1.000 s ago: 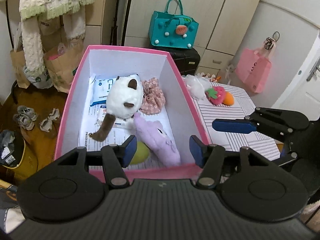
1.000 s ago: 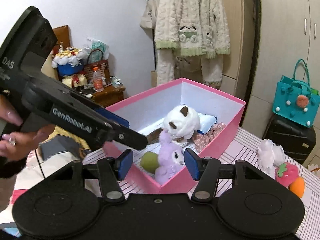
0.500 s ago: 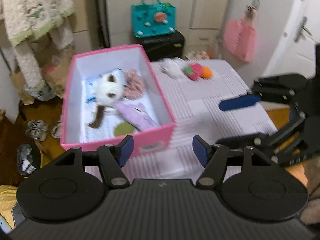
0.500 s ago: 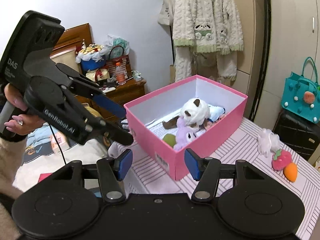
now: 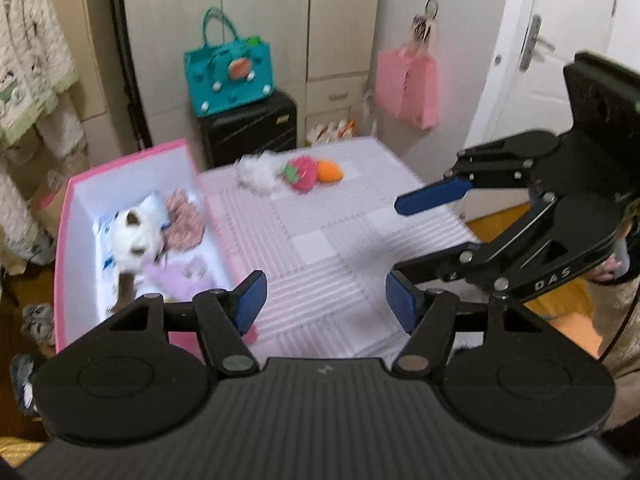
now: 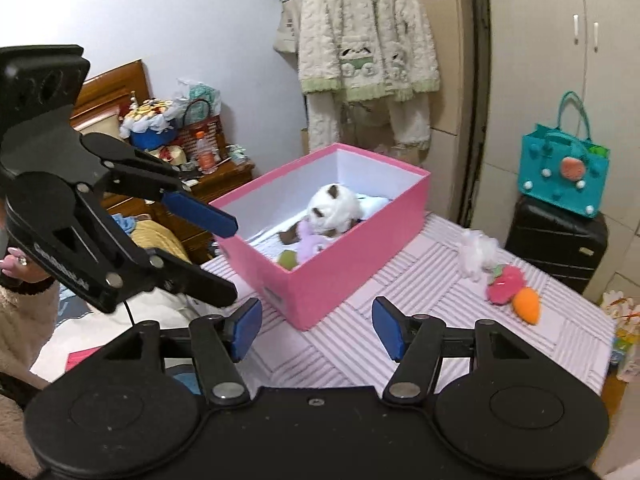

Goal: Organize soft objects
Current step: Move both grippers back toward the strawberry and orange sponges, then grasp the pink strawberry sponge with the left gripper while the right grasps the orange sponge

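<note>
A pink box (image 5: 64, 220) (image 6: 340, 272) stands on the striped tablecloth (image 5: 340, 248). Inside it lie a white and brown plush (image 5: 134, 232) (image 6: 332, 208), a purple plush (image 5: 184, 280) (image 6: 310, 240), a floral fabric piece (image 5: 182, 220) and a green ball (image 6: 287, 259). On the cloth beyond the box lie a white fluffy toy (image 5: 256, 174) (image 6: 476, 254), a strawberry plush (image 5: 300, 174) (image 6: 504, 286) and a carrot plush (image 5: 329, 171) (image 6: 527, 305). My left gripper (image 5: 324, 300) (image 6: 230, 260) hangs open and empty near the box's front corner. The right gripper (image 6: 316, 328) (image 5: 400, 240) hovers over the cloth, its jaws opening with nothing between them.
A teal bag (image 5: 228, 76) sits on a black suitcase (image 5: 248, 128) behind the table, and a pink bag (image 5: 406, 84) hangs on the cupboard. Cream knitwear (image 6: 364, 40) hangs behind the box. A cluttered wooden side table (image 6: 180, 152) stands to the left.
Both grippers have drawn back and up from the box, which now looks smaller and farther. The left view has swung right toward the table. Both pairs of jaws stand a little wider.
</note>
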A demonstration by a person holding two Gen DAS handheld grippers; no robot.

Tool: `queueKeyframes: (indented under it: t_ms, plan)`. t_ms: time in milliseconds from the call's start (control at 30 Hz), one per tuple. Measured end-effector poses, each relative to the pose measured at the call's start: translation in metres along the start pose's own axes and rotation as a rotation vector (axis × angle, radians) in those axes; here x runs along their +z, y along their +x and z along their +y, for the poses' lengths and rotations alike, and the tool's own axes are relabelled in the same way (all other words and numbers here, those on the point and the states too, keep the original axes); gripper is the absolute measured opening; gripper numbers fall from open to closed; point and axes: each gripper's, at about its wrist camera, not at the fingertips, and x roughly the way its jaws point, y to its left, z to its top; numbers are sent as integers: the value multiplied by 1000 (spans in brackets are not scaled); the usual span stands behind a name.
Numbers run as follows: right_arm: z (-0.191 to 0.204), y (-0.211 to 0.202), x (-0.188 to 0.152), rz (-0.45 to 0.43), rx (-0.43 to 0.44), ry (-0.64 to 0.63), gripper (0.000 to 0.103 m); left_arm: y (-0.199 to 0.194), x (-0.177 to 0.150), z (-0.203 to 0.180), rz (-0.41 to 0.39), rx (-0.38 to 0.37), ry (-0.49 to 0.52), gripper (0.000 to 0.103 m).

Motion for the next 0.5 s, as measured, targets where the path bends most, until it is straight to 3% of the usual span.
queueKeyframes:
  t_ms: [300, 400, 500]
  plan:
    - [-56, -5, -17, -62, -98, 50, 69, 45, 27, -6, -88, -23, -7, 66]
    - [-81, -3, -23, -119, -68, 52, 69, 67, 34, -7, -112, -14, -39, 66]
    - [-104, 3, -29, -150, -101, 32, 70, 92, 39, -6, -124, -6, -79, 66]
